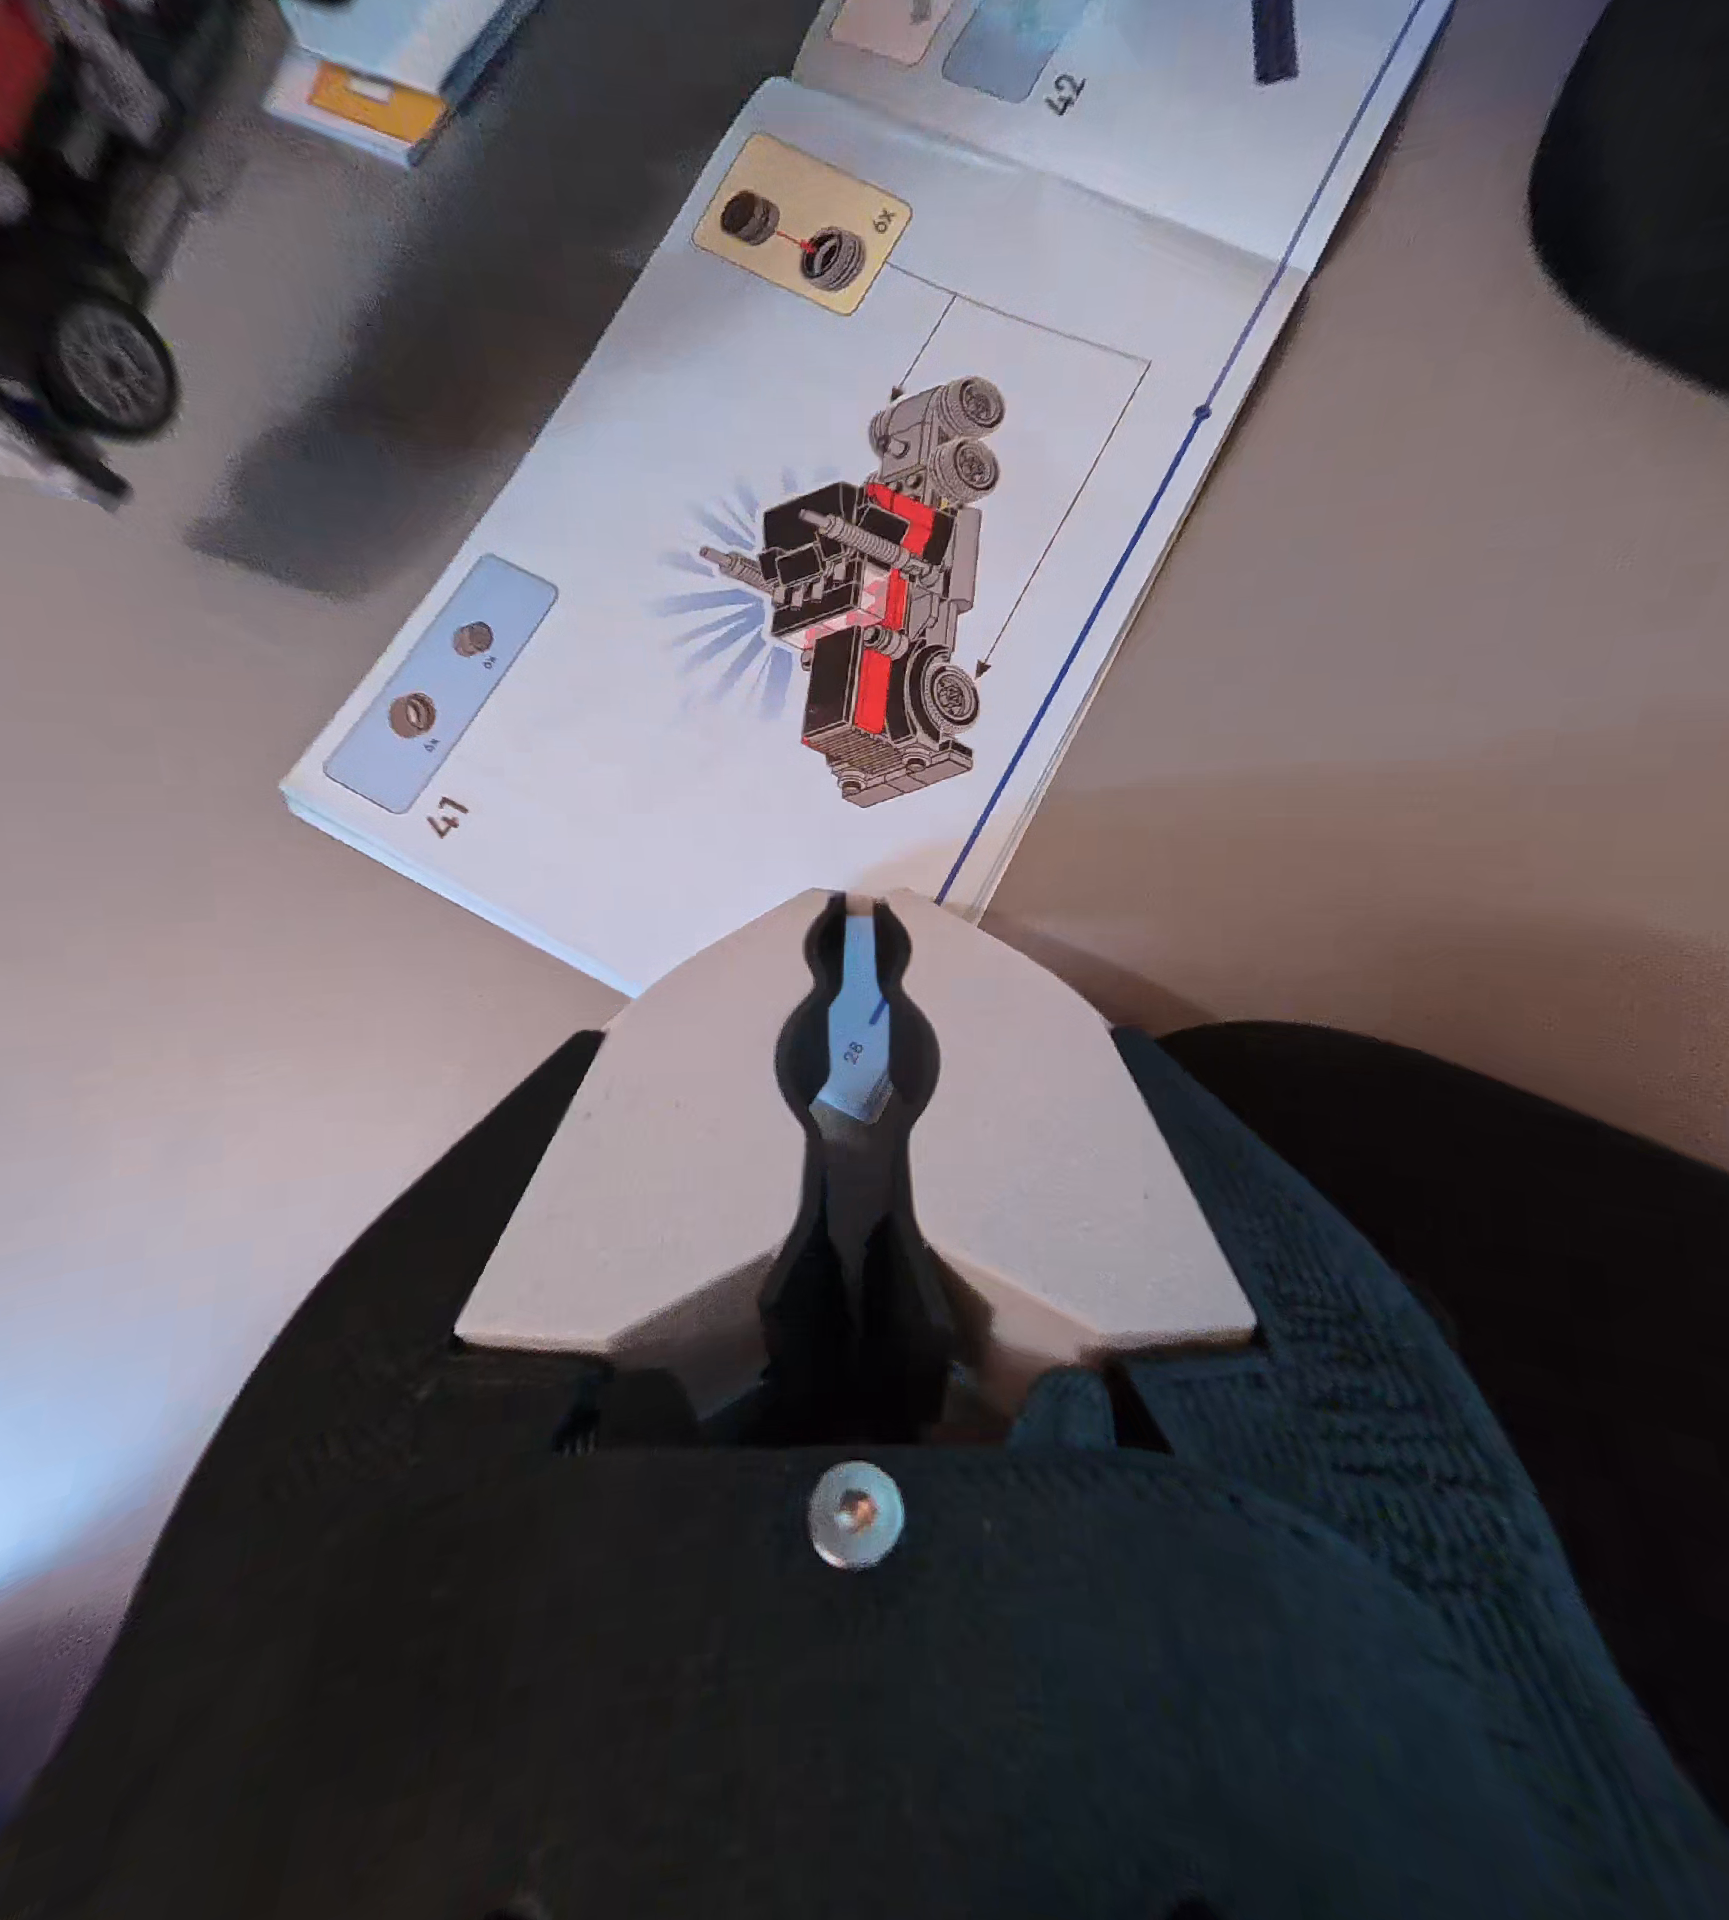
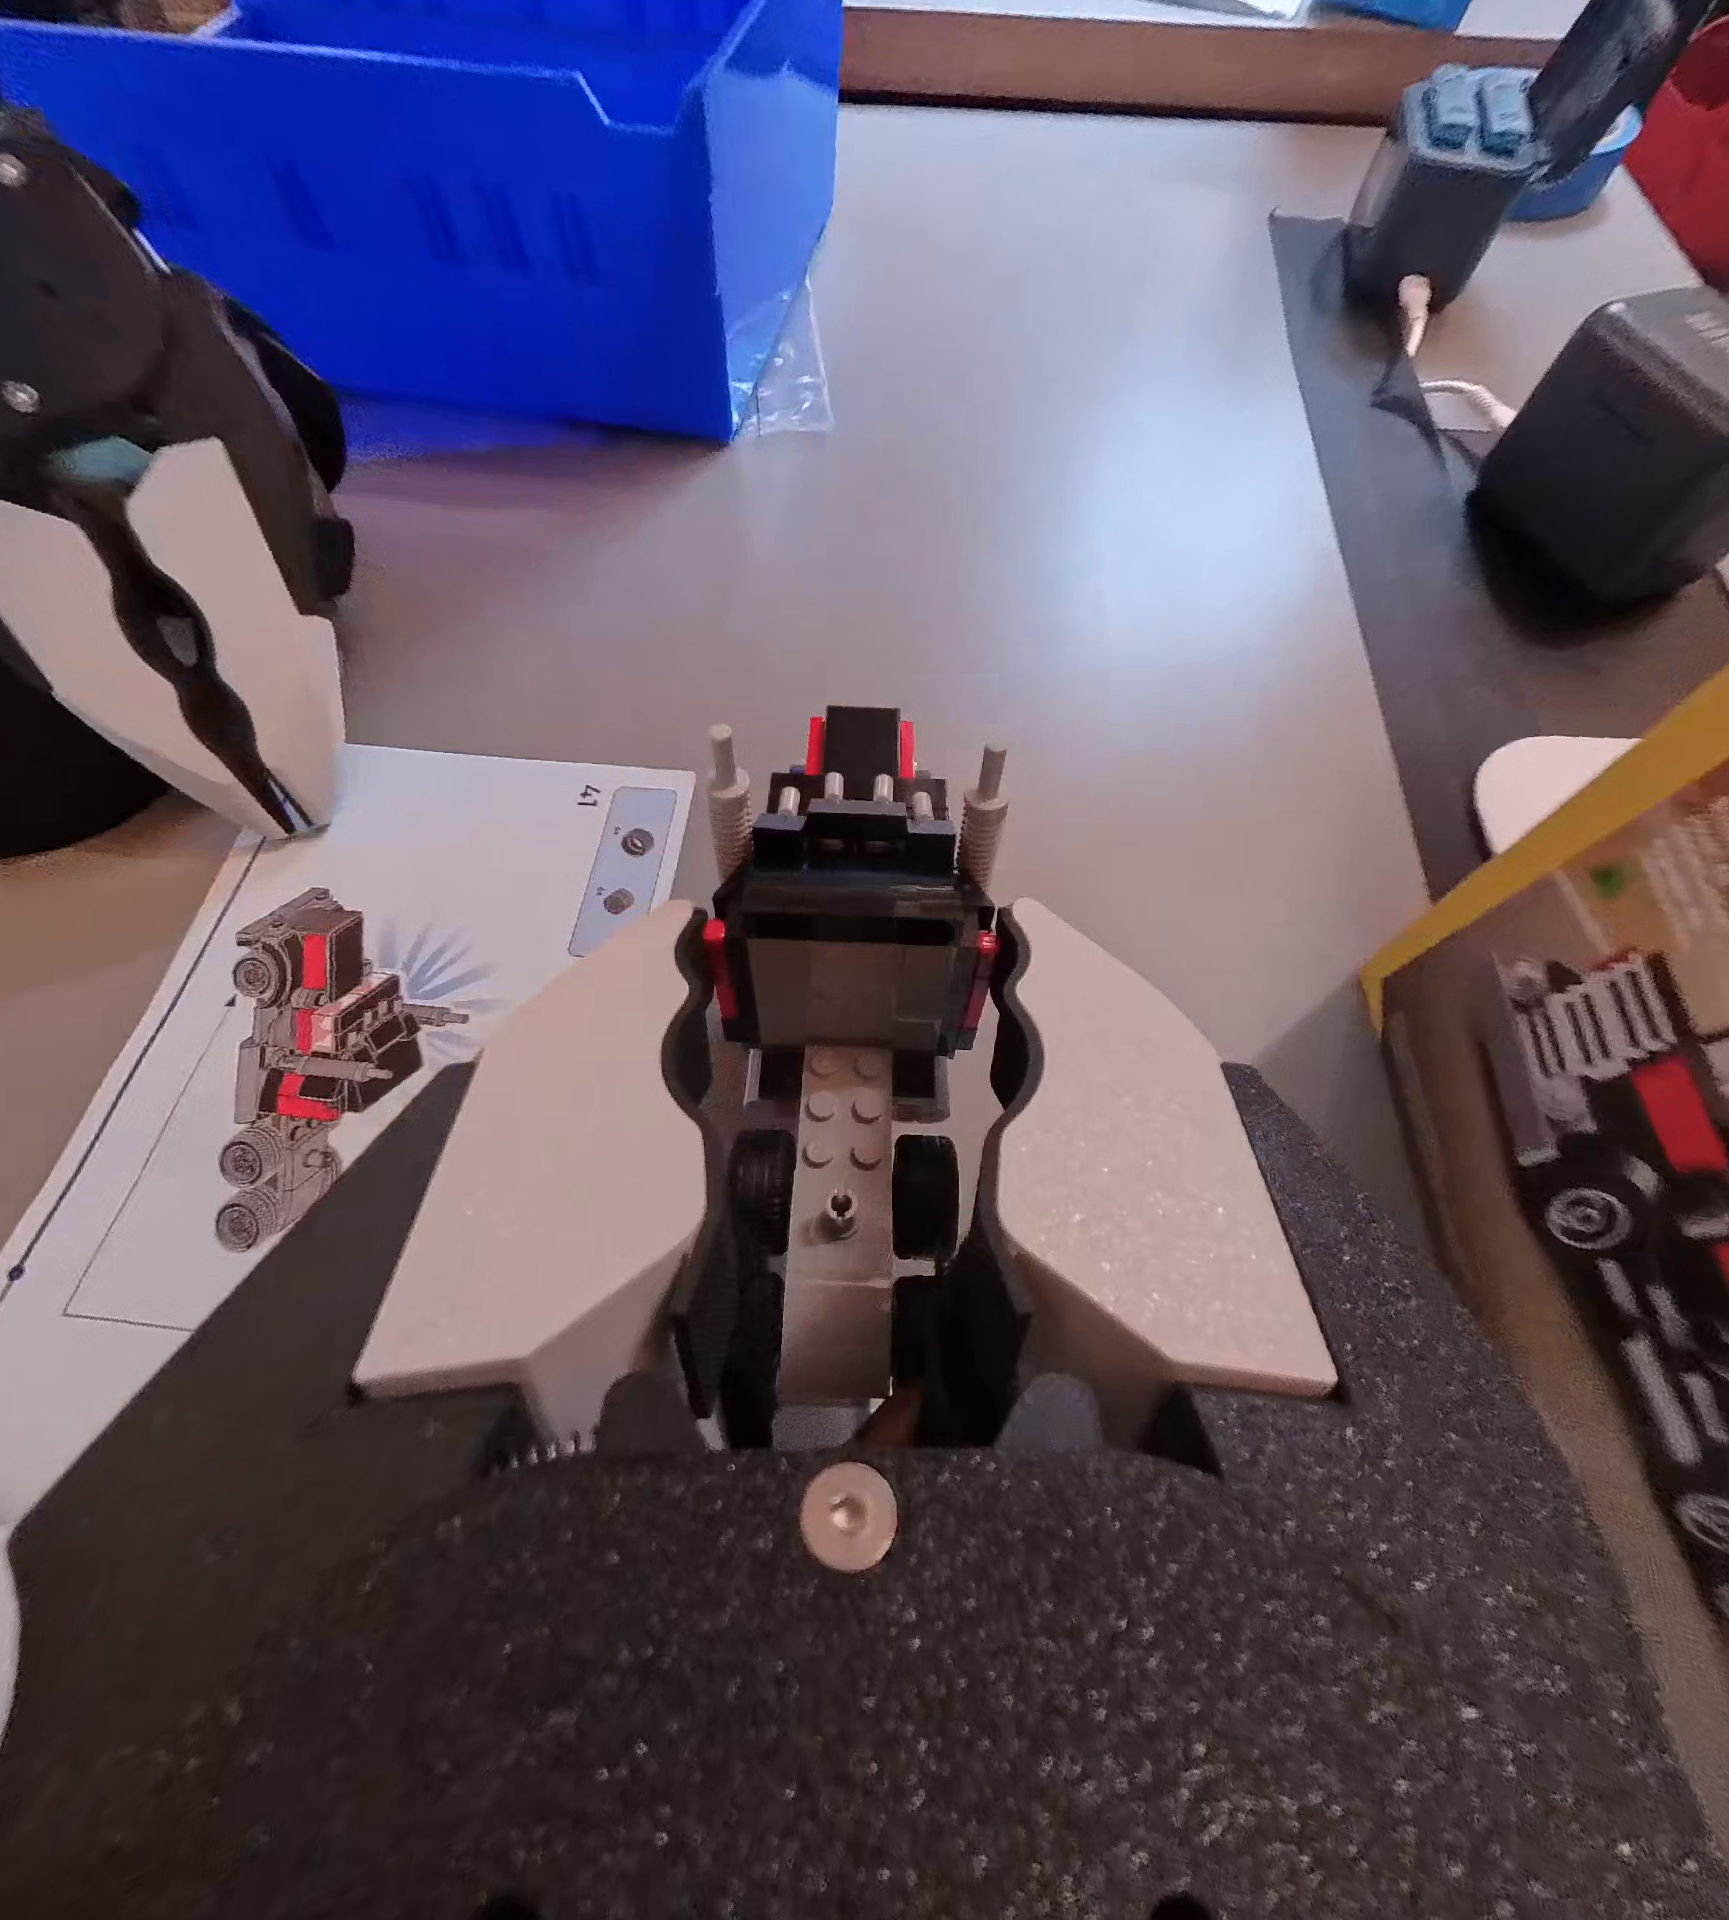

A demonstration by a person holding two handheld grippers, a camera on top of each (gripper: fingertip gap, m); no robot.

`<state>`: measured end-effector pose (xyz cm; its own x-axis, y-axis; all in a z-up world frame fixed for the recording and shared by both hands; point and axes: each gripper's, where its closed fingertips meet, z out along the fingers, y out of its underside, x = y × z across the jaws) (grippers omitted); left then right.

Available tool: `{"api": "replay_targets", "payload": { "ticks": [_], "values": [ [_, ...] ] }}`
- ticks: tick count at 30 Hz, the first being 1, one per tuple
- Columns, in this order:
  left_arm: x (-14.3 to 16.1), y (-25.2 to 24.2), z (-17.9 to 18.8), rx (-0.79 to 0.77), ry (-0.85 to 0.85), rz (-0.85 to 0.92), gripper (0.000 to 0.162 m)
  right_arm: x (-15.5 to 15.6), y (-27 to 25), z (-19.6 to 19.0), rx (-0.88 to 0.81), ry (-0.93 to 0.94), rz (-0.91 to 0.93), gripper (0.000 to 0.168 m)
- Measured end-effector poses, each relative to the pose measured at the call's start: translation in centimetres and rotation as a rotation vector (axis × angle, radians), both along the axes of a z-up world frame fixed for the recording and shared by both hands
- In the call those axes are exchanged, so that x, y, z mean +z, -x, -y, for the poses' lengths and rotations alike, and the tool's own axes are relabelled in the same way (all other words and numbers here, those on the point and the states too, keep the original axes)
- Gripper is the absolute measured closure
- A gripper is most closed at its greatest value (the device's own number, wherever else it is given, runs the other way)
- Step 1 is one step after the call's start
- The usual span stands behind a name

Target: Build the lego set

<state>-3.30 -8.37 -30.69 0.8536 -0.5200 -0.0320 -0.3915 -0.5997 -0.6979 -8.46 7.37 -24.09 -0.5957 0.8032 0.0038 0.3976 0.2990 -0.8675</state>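
Right gripper: jaws clamped on the Lego truck, which sits centre frame in the right wrist view, held by the sides of its black and red cab. Grey studded chassis runs back toward the camera between the fingers; 2 black tyres visible either side of it. 2 grey exhaust stacks stand upright beside the cab. In the left wrist view the same truck appears blurred at the upper left.

Left gripper: white fingers nearly together, only a thin slit between the tips. Tips rest at the near corner of the open instruction booklet; the page shows through the slit. Cannot tell whether the page is pinched or merely touched. In the right wrist view this gripper sits at left of frame, tips down on the booklet's far edge.

Booklet lies flat on the grey table, left of the truck, open to a page picturing the truck with wheels.

Blue plastic bin at upper left, right wrist view. Lego box with yellow edge at right. Dark boxy devices at upper right.
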Motion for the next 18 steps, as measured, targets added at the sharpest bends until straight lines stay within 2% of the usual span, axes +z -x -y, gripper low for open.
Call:
{"api": "replay_targets", "payload": {
  "ticks": [3, 7, 9, 12, 15, 18],
  "values": [
    [0.1, 0.6, 0.0, 0.008, -0.022, -0.043, 0.153, -1.4, 0.5, 0.7, -0.011, -0.015, 0.039, 0.116],
    [0.0, 0.8, 0.0, 0.039, -0.034, 0.022, 0.149, -3.1, 0.1, 1.3, -0.021, -0.073, 0.1, 0.116],
    [0.1, 1.4, -0.2, 0.068, -0.066, 0.013, 0.139, -3.8, -0.5, 1.0, -0.041, -0.117, 0.147, 0.115],
    [0.3, 2.3, -0.5, 0.094, -0.139, -0.078, 0.137, -0.7, -2.4, 0.9, -0.131, -0.077, 0.11, 0.104],
    [0.5, 2.3, -0.6, 0.081, -0.209, -0.176, 0.139, 3.7, -7.2, 0.6, -0.325, -0.016, 0.022, 0.102],
    [0.7, 2.4, -0.6, 0.088, -0.226, -0.188, 0.139, 4.5, -13.9, 0.7, -0.565, 0.121, 0.004, 0.107]
  ]
}}
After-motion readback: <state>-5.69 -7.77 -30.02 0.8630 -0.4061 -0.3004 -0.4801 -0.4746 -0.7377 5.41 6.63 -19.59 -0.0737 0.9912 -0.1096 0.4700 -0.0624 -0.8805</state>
